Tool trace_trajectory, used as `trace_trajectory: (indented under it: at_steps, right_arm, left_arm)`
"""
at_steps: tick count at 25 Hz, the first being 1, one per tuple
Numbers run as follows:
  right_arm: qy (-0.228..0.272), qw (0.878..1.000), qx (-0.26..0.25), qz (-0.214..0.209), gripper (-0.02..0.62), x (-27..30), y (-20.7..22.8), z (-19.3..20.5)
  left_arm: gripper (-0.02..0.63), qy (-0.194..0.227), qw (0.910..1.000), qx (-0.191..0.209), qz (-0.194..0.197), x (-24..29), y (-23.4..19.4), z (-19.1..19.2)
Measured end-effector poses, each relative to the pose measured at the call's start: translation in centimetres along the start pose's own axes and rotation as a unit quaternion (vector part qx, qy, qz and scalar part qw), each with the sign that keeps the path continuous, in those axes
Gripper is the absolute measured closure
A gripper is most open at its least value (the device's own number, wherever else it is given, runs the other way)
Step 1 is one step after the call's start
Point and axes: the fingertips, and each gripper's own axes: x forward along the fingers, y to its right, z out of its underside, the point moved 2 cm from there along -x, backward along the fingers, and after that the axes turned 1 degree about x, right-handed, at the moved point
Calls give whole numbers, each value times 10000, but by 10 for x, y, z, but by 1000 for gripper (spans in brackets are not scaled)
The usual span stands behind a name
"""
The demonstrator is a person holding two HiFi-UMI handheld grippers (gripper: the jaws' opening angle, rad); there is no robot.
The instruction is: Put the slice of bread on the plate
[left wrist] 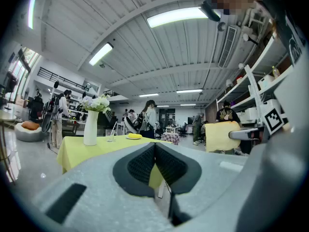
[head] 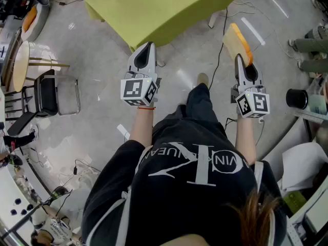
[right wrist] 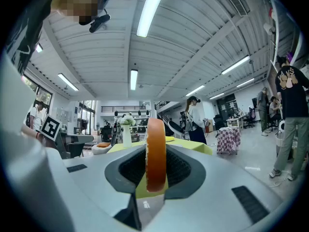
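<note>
A slice of bread point(head: 237, 42) with an orange-brown crust stands on edge between the jaws of my right gripper point(head: 240, 58), which is shut on it. In the right gripper view the bread point(right wrist: 156, 149) fills the gap between the pads. The bread point(left wrist: 219, 136) also shows at the right of the left gripper view. My left gripper point(head: 148, 46) is held level beside it, its jaws shut with nothing between them point(left wrist: 155, 146). Ahead stands a yellow-green table point(head: 164, 9) bearing a small plate point(left wrist: 134, 138) with a yellow thing on it. Both grippers are short of the table.
On the table stand a white vase with flowers point(left wrist: 91, 129) and a glass point(left wrist: 111, 137). A black chair point(head: 48, 94) is at the left and shelving point(left wrist: 260, 91) at the right. Cables point(head: 220, 45) lie on the floor, and people stand in the background.
</note>
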Motion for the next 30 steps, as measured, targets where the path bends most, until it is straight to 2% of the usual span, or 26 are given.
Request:
trace_trajectory:
  at_steps: [3,11,16,22,30]
  right_arm:
    - [30,10000,17,8,505,24,15,-4]
    - [-70,9999,-73,-127,505,82,42,-15]
    - [-122,9997,-106,-205,505,117,78,-18]
    - [-84,9987,-100,-483,503,155,112,-22]
    - [-58,9958,53,-911,502,192,141,-35]
  left_arm:
    - [595,18,9999,117,45,24,-3,-7]
    - [595,-22,10000,12,-31,85,-17,-15]
    - [595,-11,10000,16,-49,138,-16,-18]
    - [595,-32,9999,93,-130,189,-13,-25]
    - [595,120,9987,192,-463,223,-15,-45]
